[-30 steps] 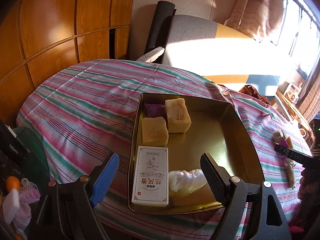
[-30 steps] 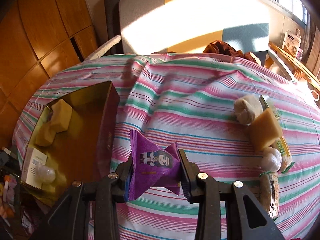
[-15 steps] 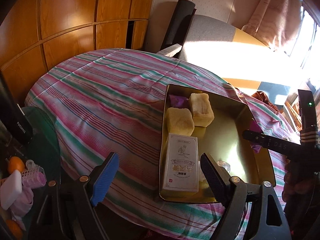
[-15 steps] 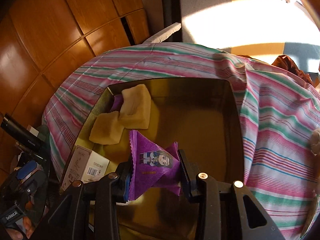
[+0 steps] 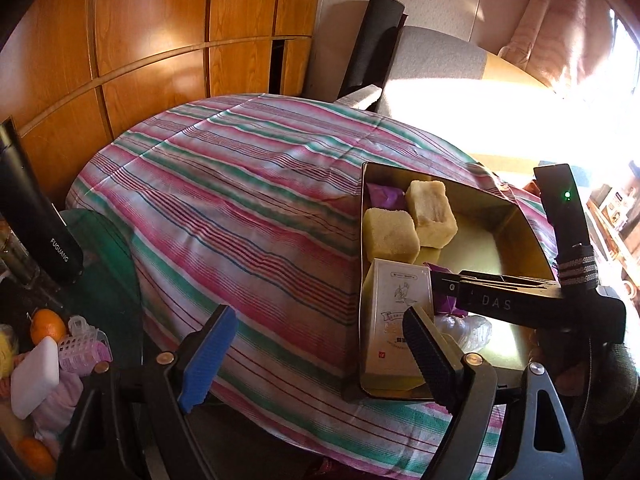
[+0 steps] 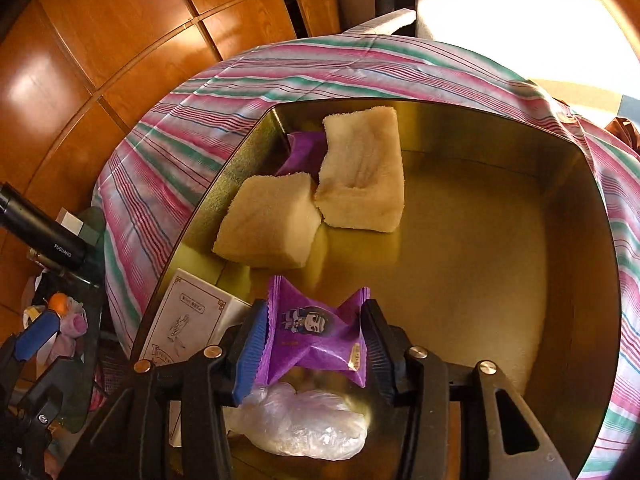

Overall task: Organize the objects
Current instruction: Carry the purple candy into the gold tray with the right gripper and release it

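Observation:
A gold metal tray (image 6: 480, 260) on the striped cloth holds two yellow sponge cakes (image 6: 272, 220) (image 6: 364, 172), a purple packet (image 6: 304, 152) in its far corner, a white box (image 6: 188, 320) and a plastic-wrapped white lump (image 6: 304, 420). My right gripper (image 6: 314, 306) hangs low inside the tray, just above that lump. Its jaws are opening, with a purple snack packet (image 6: 316, 340) still between them and its crimped ends touching both pads. My left gripper (image 5: 316, 316) is open and holds nothing. It is over the cloth's near edge, left of the tray (image 5: 520, 216).
A black flask (image 5: 36, 216) stands at the left on a low side table with oranges, a pink hair roller and a white block (image 5: 32, 368). Wooden wall panels rise behind the striped tablecloth (image 5: 240, 200). A grey and yellow seat is at the back right.
My right gripper carried the purple packet from the cloth across into the tray and lowered it beside the white box; its jaws now stand wider. The left gripper drifted slightly left of the tray.

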`<state>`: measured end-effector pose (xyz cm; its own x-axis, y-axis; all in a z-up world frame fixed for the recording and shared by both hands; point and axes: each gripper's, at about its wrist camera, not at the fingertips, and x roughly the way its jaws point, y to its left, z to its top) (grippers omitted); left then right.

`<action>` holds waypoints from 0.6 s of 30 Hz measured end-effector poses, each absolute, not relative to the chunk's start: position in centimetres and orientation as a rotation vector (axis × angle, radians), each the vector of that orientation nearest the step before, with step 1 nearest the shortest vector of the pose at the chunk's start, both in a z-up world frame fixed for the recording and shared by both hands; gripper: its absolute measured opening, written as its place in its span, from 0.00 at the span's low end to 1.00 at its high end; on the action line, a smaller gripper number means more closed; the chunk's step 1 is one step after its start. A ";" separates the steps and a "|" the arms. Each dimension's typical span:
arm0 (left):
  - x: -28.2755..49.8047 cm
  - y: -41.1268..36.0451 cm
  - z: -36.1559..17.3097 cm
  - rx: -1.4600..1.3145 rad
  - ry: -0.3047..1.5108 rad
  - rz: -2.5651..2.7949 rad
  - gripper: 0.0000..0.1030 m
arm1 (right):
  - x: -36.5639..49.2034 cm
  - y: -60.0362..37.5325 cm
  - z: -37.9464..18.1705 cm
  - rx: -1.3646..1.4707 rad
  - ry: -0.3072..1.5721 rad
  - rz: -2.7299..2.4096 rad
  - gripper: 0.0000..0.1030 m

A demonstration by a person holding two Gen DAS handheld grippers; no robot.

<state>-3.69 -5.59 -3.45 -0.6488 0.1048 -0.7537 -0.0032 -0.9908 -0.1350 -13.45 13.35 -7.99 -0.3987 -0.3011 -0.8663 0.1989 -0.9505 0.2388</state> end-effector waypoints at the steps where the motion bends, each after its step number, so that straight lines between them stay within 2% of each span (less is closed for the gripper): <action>1: -3.7 -5.6 -3.4 -1.289 -0.188 2.793 0.83 | -13.3 13.4 -7.9 1.511 -0.146 -2.397 0.46; 9: -3.1 -4.8 -2.9 -1.265 -0.166 2.787 0.83 | -11.2 15.1 -4.9 1.405 -0.195 -2.481 0.47; 14: -2.6 -3.7 -2.2 -1.230 -0.135 2.776 0.84 | -9.8 17.1 -3.1 1.352 -0.186 -2.581 0.55; 18: -2.2 -2.4 -2.0 -1.216 -0.107 2.751 0.84 | -7.9 19.1 -2.4 1.335 -0.149 -2.642 0.55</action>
